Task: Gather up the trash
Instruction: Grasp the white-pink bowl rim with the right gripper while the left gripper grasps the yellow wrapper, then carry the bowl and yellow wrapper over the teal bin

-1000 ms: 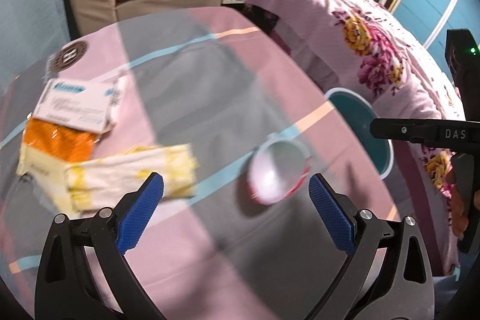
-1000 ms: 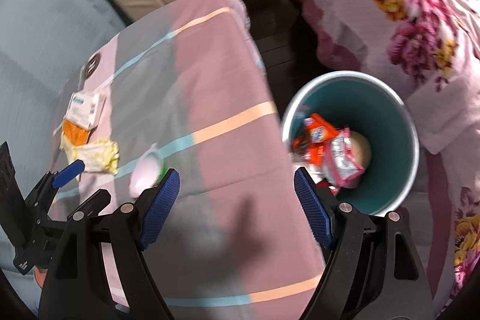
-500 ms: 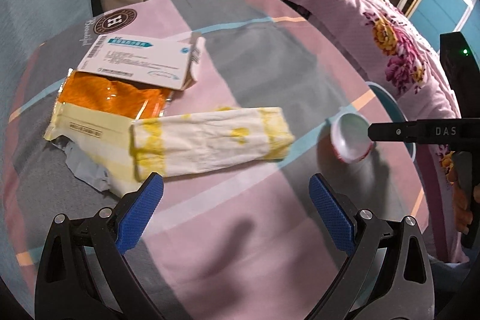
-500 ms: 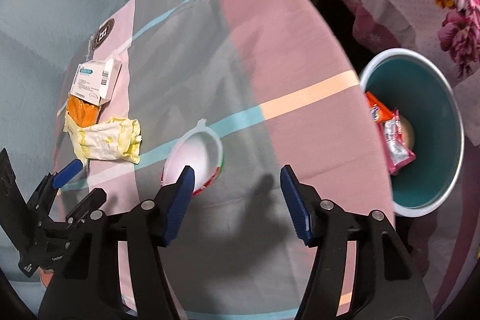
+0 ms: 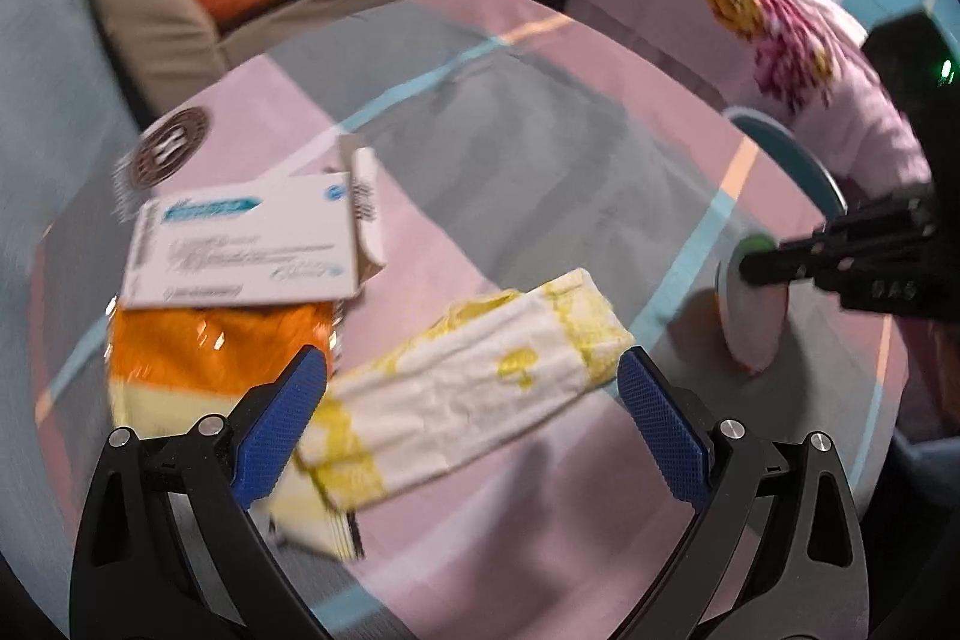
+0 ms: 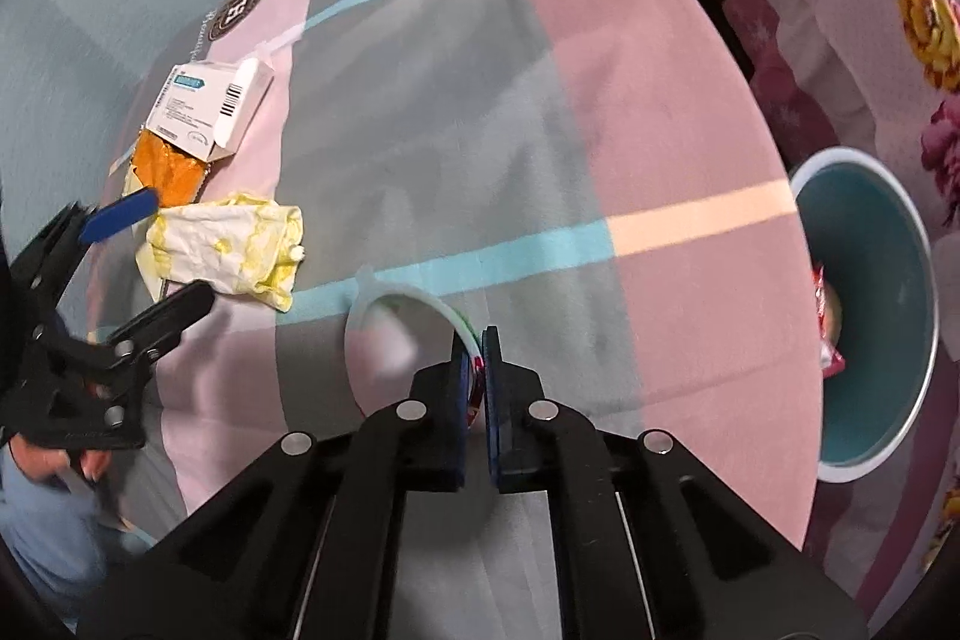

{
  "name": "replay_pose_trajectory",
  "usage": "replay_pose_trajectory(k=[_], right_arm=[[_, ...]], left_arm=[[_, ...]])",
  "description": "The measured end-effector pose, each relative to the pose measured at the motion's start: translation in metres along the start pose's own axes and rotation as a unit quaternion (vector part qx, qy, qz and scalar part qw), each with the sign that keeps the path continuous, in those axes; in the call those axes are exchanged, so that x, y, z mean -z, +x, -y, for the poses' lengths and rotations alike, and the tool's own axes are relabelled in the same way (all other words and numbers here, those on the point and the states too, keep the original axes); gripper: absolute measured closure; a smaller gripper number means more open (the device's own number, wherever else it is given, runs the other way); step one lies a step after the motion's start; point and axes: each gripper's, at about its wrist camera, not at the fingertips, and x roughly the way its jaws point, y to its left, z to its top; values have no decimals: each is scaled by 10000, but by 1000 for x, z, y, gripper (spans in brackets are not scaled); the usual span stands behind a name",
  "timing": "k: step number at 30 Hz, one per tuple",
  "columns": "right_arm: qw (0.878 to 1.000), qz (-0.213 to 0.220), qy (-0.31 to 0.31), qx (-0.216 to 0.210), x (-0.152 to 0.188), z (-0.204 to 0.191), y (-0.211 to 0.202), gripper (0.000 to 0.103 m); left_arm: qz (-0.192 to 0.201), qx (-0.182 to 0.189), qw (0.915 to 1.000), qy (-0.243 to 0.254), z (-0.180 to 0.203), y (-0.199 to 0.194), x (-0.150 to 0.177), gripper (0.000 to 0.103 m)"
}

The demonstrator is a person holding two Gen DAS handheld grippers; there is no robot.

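Observation:
A small white plastic cup (image 6: 384, 295) with a red and green printed side lies tipped on the striped tablecloth (image 6: 540, 130). My right gripper (image 6: 478, 340) is shut on its near rim; in the left wrist view the right gripper (image 5: 750, 273) pinches the cup (image 5: 750, 328) at the right. My left gripper (image 5: 471, 361) hangs open just above a crumpled white and yellow wrapper (image 5: 510, 340), which lies between its fingers untouched. In the right wrist view the left gripper (image 6: 177, 247) straddles the wrapper's (image 6: 228, 244) left end.
A white medicine box (image 5: 240, 250) (image 6: 204, 106) lies on an orange packet (image 5: 210, 346) (image 6: 168, 166) beside the wrapper. A teal bin (image 6: 870, 232) holding red wrappers stands off the table's right edge, by a floral bedspread (image 5: 750, 10). A sofa (image 5: 156, 34) stands behind.
The right jaws came together on the cup's rim as that gripper moved down to it. The left gripper moved in and lower over the white and yellow wrapper, still open.

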Motion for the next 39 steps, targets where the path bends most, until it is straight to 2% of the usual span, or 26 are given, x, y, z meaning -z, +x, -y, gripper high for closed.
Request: replay_pose_trajectory(k=[6,9,14,19,21,22,23,28,32,39], right_arm=[[9996,157,227,-22,-4,17,-12,99],[9992,198,329,-55,-4,26,-18,99],[9987,268,409,-141,-3,38,-24,99],[9982,339,446,-219,1,42,-30,99],[9980,368,459,-246,2,44,-32,99],[9978,388,469,-258,3,45,-33,99],[9975,414,493,-278,4,47,-35,99],[9966,526,550,-324,9,55,-44,99],[9952,641,640,-366,14,68,-54,99],[9918,915,826,-325,20,95,-75,99]], left_arm=[[-554,524,9967,291,0,25,2,6],[-573,588,9959,385,5,23,11,9],[-522,373,9972,373,1,17,15,34],[-497,212,9982,245,-5,17,12,49],[-478,218,9986,17,-6,16,9,67],[-487,290,9983,-112,-6,16,7,80],[-508,333,9978,-255,-5,16,7,86],[-529,-34,9949,-858,7,11,10,89],[-247,1,9916,-1270,21,-8,8,89],[195,101,9930,-1165,69,-29,-18,89]])
